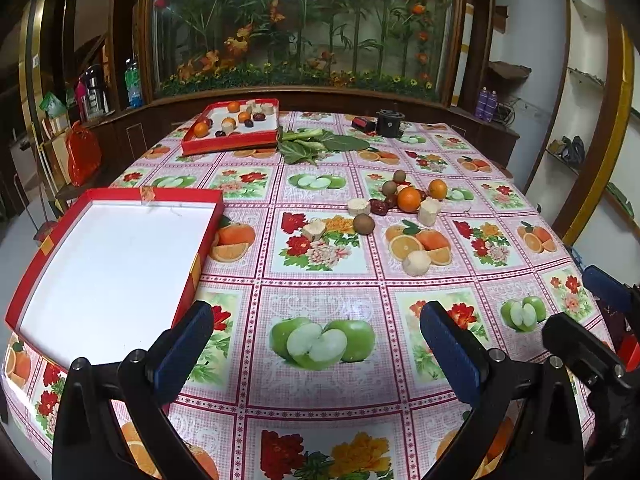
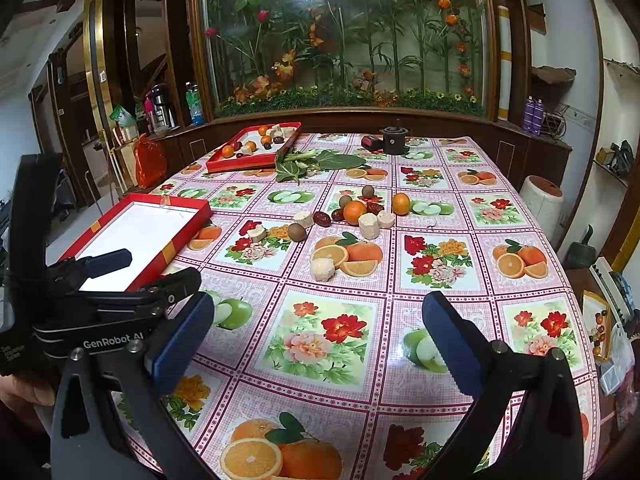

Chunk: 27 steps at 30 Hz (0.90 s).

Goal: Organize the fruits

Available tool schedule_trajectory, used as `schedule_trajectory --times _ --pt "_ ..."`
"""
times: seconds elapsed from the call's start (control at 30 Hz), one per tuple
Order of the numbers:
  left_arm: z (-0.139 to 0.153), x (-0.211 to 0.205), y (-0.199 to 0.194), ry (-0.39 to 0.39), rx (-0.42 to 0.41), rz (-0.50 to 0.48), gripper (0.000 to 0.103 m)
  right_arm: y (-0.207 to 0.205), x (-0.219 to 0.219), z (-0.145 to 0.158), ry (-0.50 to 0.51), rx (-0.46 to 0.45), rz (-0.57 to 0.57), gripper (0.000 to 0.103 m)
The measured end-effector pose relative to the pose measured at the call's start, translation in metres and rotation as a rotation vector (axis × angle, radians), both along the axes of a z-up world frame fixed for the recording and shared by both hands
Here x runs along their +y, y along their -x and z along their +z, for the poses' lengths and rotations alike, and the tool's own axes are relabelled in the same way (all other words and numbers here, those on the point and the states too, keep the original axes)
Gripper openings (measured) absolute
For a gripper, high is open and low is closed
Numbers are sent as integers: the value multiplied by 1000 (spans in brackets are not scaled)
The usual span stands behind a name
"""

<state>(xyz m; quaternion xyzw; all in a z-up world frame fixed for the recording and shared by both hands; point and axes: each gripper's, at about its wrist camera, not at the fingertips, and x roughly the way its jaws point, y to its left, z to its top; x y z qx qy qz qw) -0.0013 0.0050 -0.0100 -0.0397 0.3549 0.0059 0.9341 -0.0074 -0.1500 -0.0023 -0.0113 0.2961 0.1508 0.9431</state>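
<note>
- Nothing picked yet: both the left hand-held gripper (image 1: 316, 344) and the right hand-held gripper (image 2: 318, 334) hang wide open and empty above the tabletop (image 1: 320, 380).
- Loose fruits (image 2: 354, 212) sit mid-table; the empty red tray (image 1: 108, 264) waits near-left.
- Next, I'd guess: reach forward and close on one orange (image 1: 409, 199).

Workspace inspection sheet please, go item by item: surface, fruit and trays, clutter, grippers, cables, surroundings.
Surface: table under a fruit-and-flower print cloth.
Job's things: near red tray holds nothing; far red tray already holds fruit; loose fruit pile sits mid-table.
Clutter: leafy greens and a black device at the far end.
Grippers: left gripper open, holding nothing; right gripper open, holding nothing.
Cables: nothing seen on the table.
Surroundings: glass flower display, side shelves.
</note>
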Motion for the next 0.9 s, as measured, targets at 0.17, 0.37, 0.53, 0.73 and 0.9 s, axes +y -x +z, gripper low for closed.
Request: schedule_trajectory --times 0.17,0.37,0.53,0.73,0.9 --pt "-4 8 0 7 5 12 102 1 -1 -1 -9 12 3 103" --pt "-6 12 -4 9 12 11 102 -10 -4 -10 -13 26 -2 103" --pt "-8 10 -6 12 21 5 102 -13 -3 -12 -12 34 -2 103" --pt "-7 7 -7 12 19 -7 102 -14 -3 -13 -10 38 -3 103" --pt "-5 8 -7 15 15 -9 102 -20 -2 -18 -6 45 -5 103"
